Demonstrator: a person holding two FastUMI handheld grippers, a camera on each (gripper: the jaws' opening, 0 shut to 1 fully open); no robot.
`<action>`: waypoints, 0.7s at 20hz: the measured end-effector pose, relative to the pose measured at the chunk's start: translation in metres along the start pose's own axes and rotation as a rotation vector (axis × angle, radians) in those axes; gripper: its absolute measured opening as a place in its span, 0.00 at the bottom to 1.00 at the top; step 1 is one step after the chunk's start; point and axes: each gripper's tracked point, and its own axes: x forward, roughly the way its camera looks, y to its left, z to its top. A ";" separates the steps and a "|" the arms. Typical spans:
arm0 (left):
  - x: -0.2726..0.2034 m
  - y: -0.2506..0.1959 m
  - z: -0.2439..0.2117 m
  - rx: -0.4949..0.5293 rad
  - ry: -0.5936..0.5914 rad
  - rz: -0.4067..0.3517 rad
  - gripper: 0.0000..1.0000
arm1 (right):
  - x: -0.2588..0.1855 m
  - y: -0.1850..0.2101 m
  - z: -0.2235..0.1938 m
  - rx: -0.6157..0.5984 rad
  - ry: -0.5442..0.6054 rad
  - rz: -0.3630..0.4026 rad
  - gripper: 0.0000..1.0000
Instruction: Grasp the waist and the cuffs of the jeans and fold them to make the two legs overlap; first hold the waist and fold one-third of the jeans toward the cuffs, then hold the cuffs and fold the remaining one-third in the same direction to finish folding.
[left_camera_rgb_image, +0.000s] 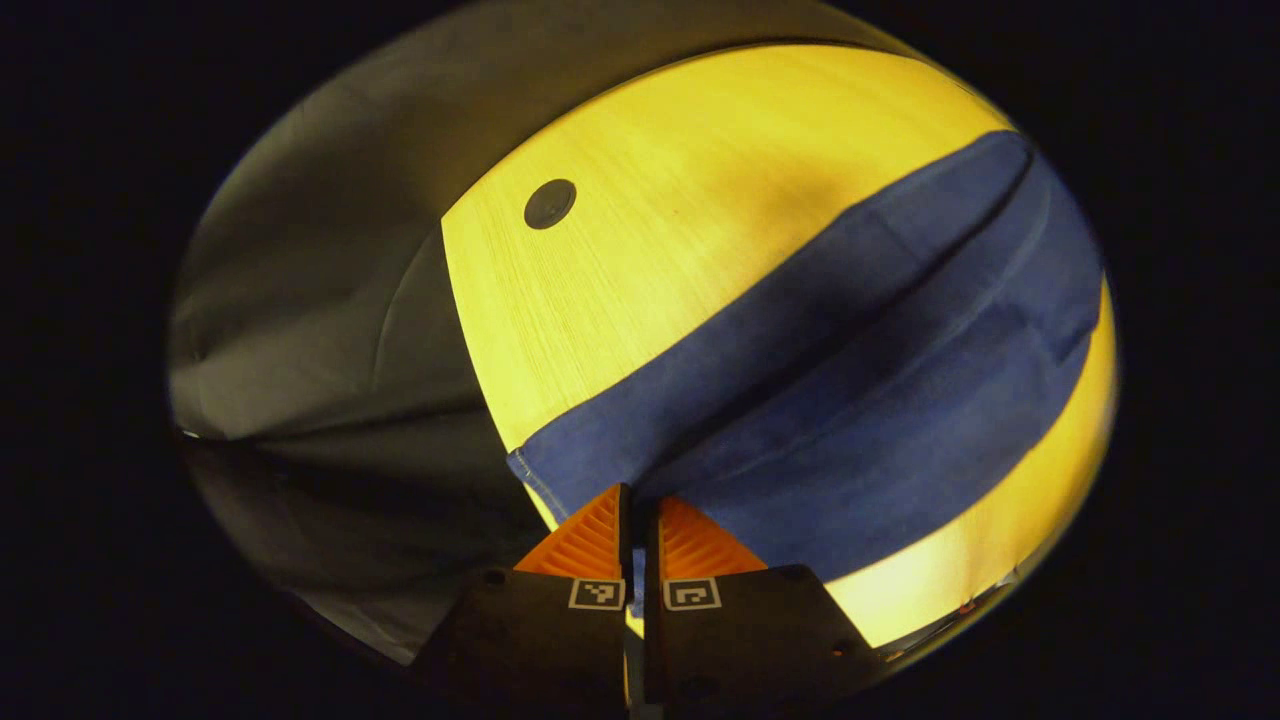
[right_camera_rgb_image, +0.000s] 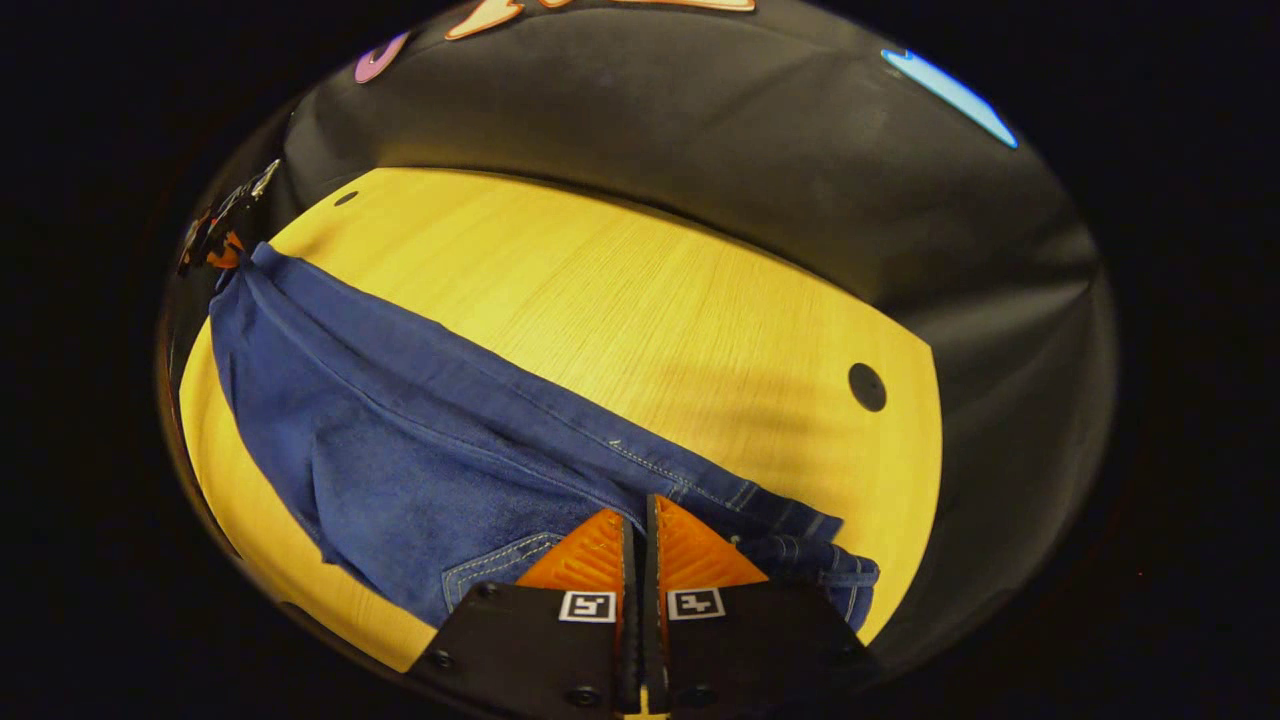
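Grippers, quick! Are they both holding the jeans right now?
Left gripper: fingers shut on the jeans at the cuff end.
Right gripper: fingers shut on the jeans at the waist end.

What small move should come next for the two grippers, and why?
Probably lift both ends together and carry one leg over the other. The left gripper looks shut on the cuff end of the jeans, the right gripper on the waist, and the jeans lie stretched along the wooden table.
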 end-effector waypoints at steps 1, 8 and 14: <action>0.005 0.003 0.001 -0.027 -0.006 0.020 0.01 | 0.005 -0.001 0.000 0.015 0.001 -0.003 0.06; -0.010 0.023 0.009 -0.266 -0.171 0.218 0.95 | -0.028 -0.050 0.011 0.237 -0.109 -0.034 1.00; -0.048 0.002 0.007 -0.588 -0.393 0.232 0.96 | -0.072 -0.101 -0.064 0.301 -0.092 -0.120 1.00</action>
